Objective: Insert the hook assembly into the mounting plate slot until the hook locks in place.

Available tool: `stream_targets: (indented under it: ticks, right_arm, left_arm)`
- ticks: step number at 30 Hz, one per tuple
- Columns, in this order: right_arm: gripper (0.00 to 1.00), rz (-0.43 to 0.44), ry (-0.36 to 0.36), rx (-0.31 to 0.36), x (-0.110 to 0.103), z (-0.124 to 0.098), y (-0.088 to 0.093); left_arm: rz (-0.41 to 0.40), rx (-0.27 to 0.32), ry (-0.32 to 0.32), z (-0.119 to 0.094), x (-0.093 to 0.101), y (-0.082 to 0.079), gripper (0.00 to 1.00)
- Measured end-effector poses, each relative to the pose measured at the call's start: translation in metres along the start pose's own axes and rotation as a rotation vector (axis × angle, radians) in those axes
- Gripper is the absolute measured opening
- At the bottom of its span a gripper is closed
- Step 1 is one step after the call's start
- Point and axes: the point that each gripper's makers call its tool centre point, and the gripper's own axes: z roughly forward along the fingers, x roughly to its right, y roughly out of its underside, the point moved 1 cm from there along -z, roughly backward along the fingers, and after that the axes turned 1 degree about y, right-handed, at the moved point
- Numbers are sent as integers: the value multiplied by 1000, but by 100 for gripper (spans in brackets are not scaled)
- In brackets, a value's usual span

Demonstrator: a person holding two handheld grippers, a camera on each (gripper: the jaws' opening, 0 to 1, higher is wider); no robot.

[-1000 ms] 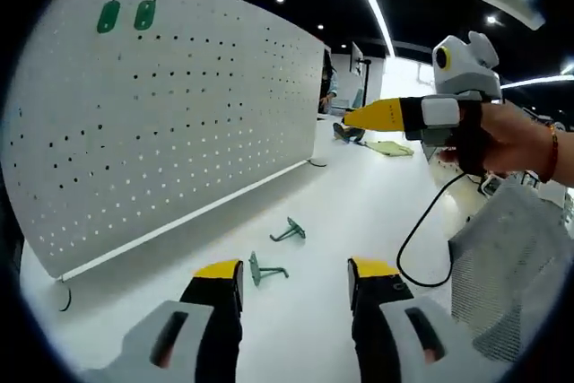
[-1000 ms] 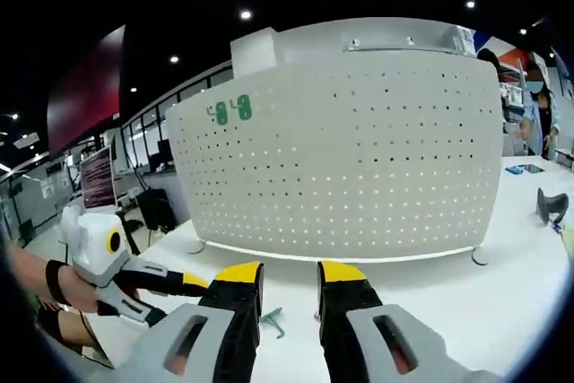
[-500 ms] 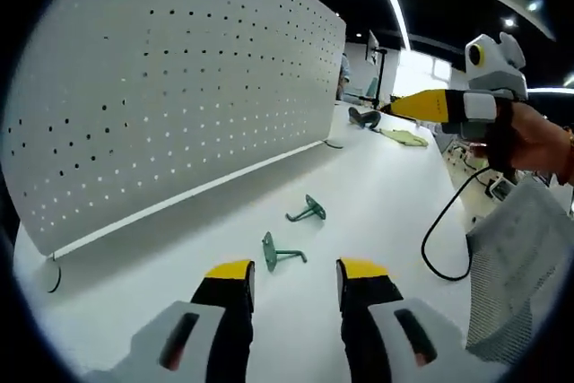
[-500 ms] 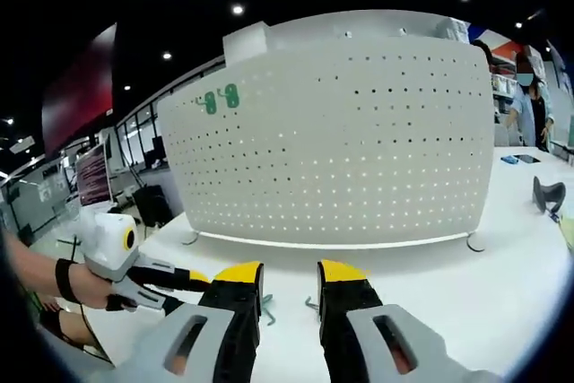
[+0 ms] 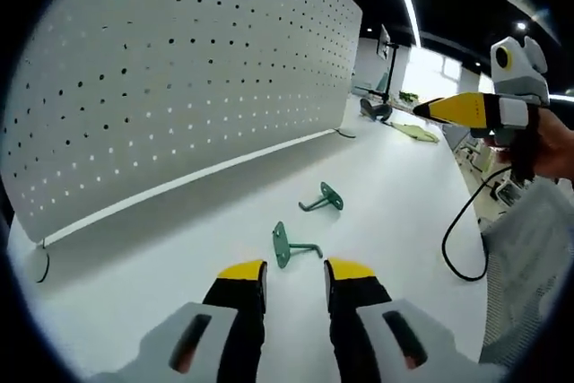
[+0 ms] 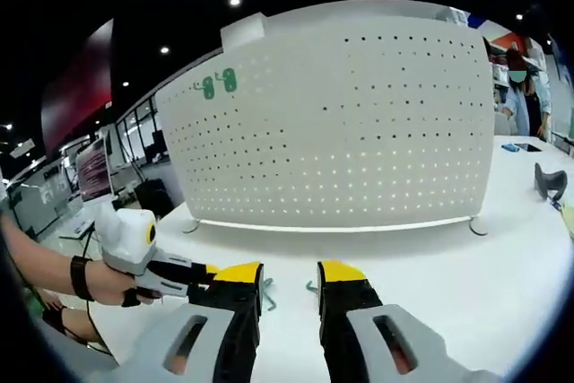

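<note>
Hooks are what matter here: two small green ones lie on the white table point(image 5: 161, 248). In the left gripper view, going from left to right, the big white board with holes point(image 5: 179, 87) stands upright on the table and leans away. In front of it the left gripper point(image 5: 295, 272) shows its two yellow-tipped jaws, spread a little apart with nothing between them. The near green hook point(image 5: 289, 246) lies flat on the table just past the jaw tips, not touching them. The far green hook point(image 5: 323, 199) lies a bit farther off, near the first one. A black cable point(image 5: 462, 235) curls on the table to the right. Above it a hand holds the right gripper point(image 5: 429, 110) up in the air, well apart from the hooks; from here I cannot tell how its jaws stand.

In the right gripper view, a hand point(image 6: 99, 280) on the left holds the left gripper low by the table. Two green pieces point(image 6: 219, 84) sit high on the board. The right gripper's own jaws are spread apart and hold nothing. Bits of green peek out beside them, maybe the hooks.
</note>
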Motion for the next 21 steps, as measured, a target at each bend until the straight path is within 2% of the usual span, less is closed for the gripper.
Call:
stream_targets:
  ticks: [11,15,21]
  right_arm:
    - [23,41,27,-5,12,-8,6]
    - [23,74,24,-4,11,-8,8]
    - [23,79,24,-6,10,-7,8]
  left_arm:
    - [-18,-24,-9,17,-7,8,22]
    - [-23,-15,-11,19,-8,6,20]
    - [-14,-21,-14,23,-9,7,17]
